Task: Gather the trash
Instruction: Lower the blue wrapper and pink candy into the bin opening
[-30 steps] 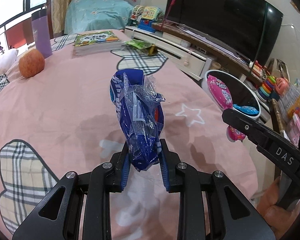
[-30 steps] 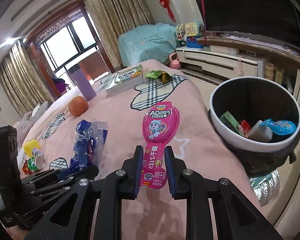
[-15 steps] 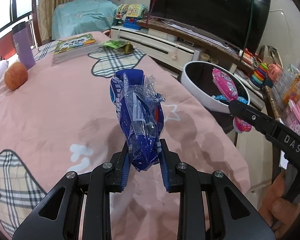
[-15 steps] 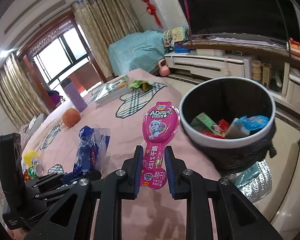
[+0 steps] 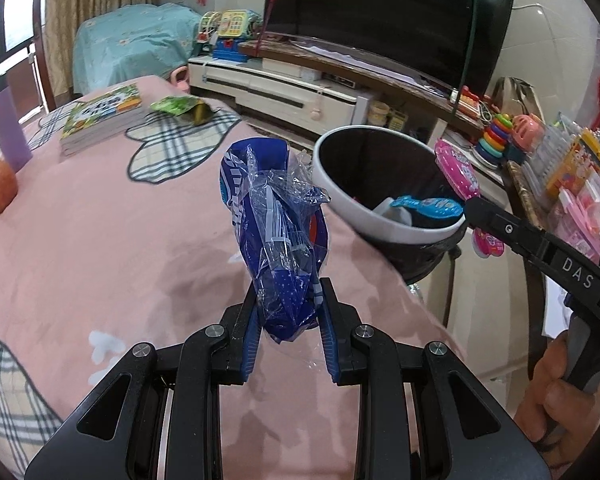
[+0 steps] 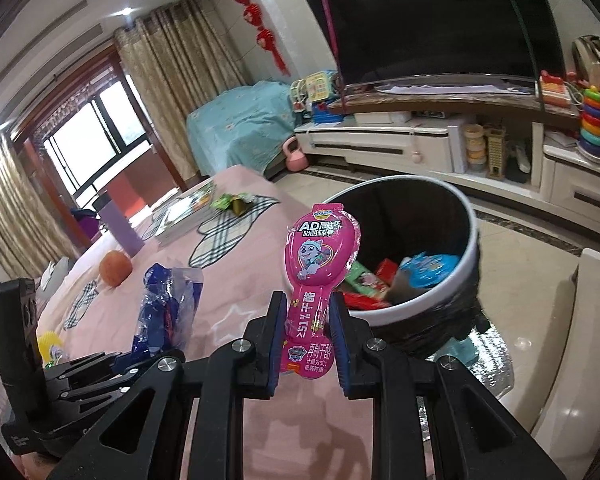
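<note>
The step in hand looked like carrying two pieces of trash to the bin. At lower centre of the left wrist view, the left gripper (image 5: 288, 330) was clamped on the blue wrapper (image 5: 274, 236), its long axis running up the frame and leaning slightly left. At centre of the right wrist view, the right gripper (image 6: 306, 334) pinched the pink packet (image 6: 320, 264) by its narrow stem, broad end upward. The bin (image 6: 452, 292) stood right of centre, just beyond the pink-covered table (image 6: 228, 280). Next, each piece probably needed bringing over the rim before release.
</note>
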`<state>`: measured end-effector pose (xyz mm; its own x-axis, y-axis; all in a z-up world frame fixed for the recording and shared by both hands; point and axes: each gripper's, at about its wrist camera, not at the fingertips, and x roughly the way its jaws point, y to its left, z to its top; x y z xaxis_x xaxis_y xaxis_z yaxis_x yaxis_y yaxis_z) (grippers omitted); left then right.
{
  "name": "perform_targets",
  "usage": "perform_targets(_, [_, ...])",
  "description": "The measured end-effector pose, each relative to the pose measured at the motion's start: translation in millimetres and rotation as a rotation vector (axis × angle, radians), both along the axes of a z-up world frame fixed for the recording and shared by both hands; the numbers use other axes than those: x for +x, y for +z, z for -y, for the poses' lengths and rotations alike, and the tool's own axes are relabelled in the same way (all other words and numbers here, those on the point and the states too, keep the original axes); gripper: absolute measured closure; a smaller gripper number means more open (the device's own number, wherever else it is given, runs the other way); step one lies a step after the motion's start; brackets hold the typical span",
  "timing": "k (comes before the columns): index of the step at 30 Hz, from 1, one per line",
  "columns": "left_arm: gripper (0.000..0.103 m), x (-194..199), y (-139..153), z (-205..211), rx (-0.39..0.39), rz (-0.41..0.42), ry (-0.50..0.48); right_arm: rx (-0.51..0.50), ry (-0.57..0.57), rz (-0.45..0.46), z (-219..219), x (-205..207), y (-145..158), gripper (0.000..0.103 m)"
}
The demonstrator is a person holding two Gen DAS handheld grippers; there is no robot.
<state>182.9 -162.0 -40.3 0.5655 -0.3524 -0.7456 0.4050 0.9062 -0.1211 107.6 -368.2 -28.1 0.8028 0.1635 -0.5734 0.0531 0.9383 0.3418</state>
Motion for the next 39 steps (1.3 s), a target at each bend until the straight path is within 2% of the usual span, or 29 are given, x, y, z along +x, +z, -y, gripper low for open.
perform_targets(20, [0.078,23.4,17.0,51.3,0.002,0.018,-0.091,-0.011,-0.086,-0.016,50.3,7.9,-0.3,0.081])
perform_targets(39, [0.078,51.1,16.0,89.5,0.037,0.006,-0.131,-0.035,-0.068,-0.037,61.7,37.6,0.8,0.081])
